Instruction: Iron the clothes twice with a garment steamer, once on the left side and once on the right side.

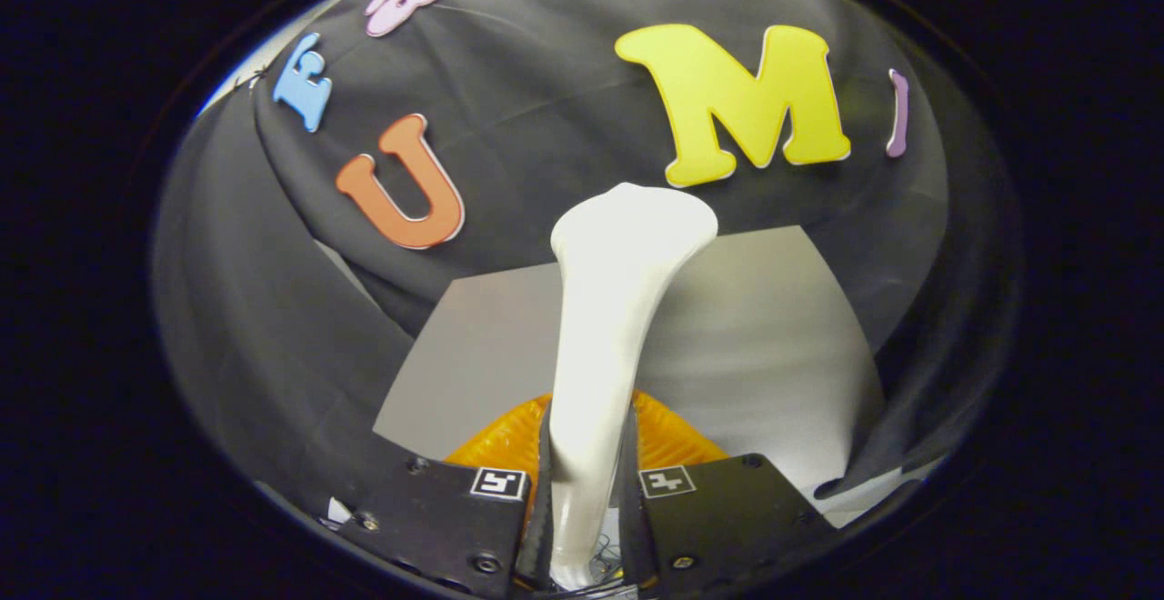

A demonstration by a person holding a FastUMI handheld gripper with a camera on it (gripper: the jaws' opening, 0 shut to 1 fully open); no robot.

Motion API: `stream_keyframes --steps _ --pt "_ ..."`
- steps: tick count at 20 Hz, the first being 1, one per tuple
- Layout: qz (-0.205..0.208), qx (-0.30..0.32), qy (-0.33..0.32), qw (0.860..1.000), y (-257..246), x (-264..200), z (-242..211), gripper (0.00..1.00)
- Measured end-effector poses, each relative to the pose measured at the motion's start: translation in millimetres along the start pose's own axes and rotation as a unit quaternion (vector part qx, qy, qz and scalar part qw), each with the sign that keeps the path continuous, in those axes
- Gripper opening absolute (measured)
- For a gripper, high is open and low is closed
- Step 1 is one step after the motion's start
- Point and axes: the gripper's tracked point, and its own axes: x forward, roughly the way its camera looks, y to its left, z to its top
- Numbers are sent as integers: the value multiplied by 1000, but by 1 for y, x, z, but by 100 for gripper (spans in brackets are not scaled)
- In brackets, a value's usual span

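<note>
A white garment steamer point(611, 300) stands up between my fingers, its narrow handle clamped low down and its wide flat head flaring out well beyond them. My gripper point(587, 482) is shut on that handle, one finger pressing each side. The steamer head is held in the air above the grey tabletop point(764, 336), in front of the black cloth wall. An orange ribbed part point(677, 441) shows just behind the fingers on both sides of the handle.
The grey tabletop spreads out beyond the fingers. Black cloth point(273, 327) hangs around it on the left, behind and on the right, draping onto the table's edges.
</note>
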Motion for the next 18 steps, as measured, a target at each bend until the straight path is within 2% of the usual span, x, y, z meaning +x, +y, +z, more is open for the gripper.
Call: stream_keyframes --steps 4,9,16,18 --pt "38 -21 -31 999 8 -38 0 32" --pt "68 -37 -105 991 7 -101 10 32" --pt "107 -63 -208 970 -13 -201 18 32" --pt "102 -73 -239 963 -24 -237 22 32"
